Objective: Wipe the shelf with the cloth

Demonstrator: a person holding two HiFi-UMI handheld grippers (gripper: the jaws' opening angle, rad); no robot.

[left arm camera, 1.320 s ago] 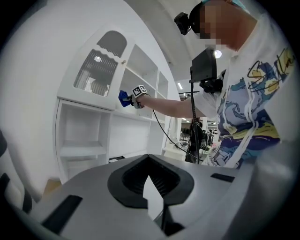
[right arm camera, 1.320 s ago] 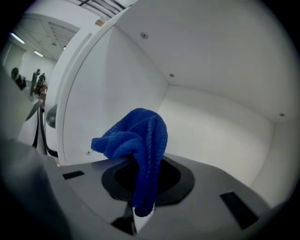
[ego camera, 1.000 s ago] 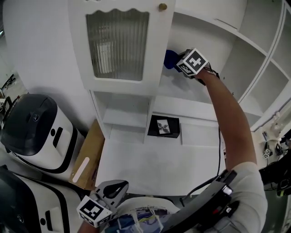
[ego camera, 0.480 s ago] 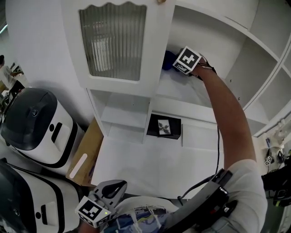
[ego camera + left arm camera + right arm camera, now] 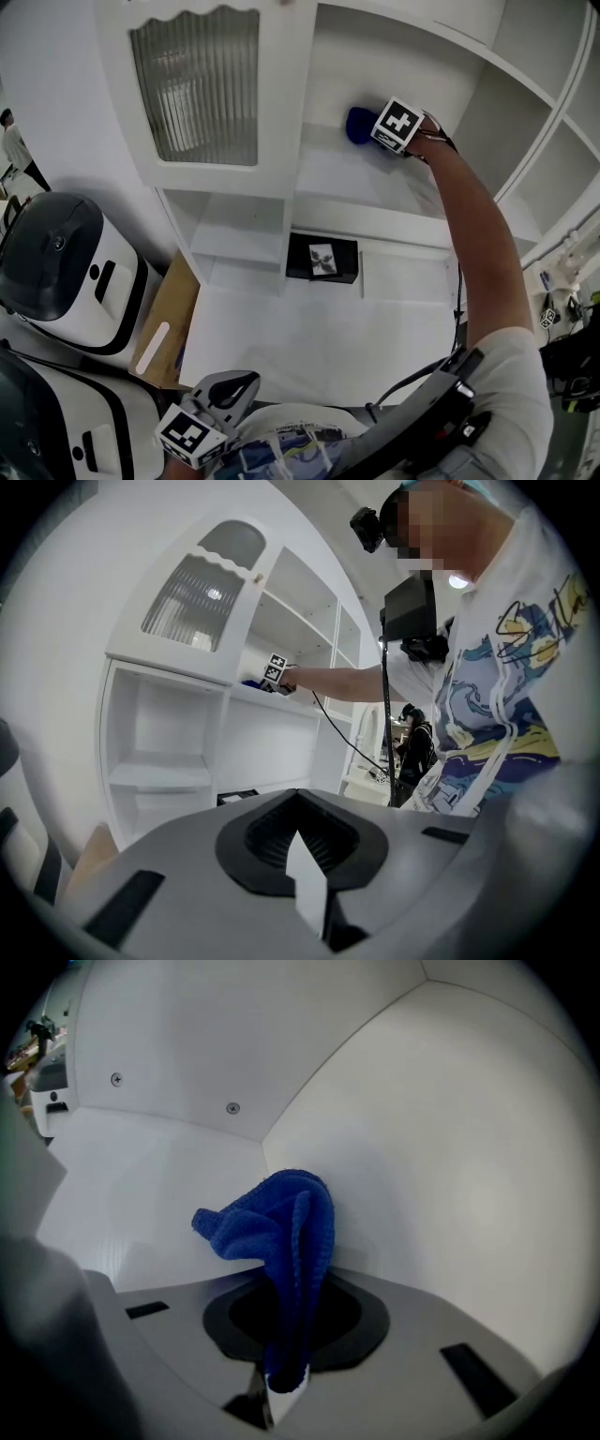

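Right gripper (image 5: 377,133) shifts away from ribbed-glass white cabinet door (image 5: 194,89) | clenched on crumpled blue cloth (image 5: 360,123) on white shelf (image 5: 356,187) | wipe stroke likely under way | left gripper (image 5: 230,392) closed, empty, below door

Blue cloth bunching up by the white shelf's back corner.
The cloth (image 5: 277,1227), a crumpled deep-blue terry rag, is sticking out folded from the right tool (image 5: 281,1382), whose jaws are pinching its near end. In the head view it is sitting upper centre, deep over the white shelf (image 5: 356,178).
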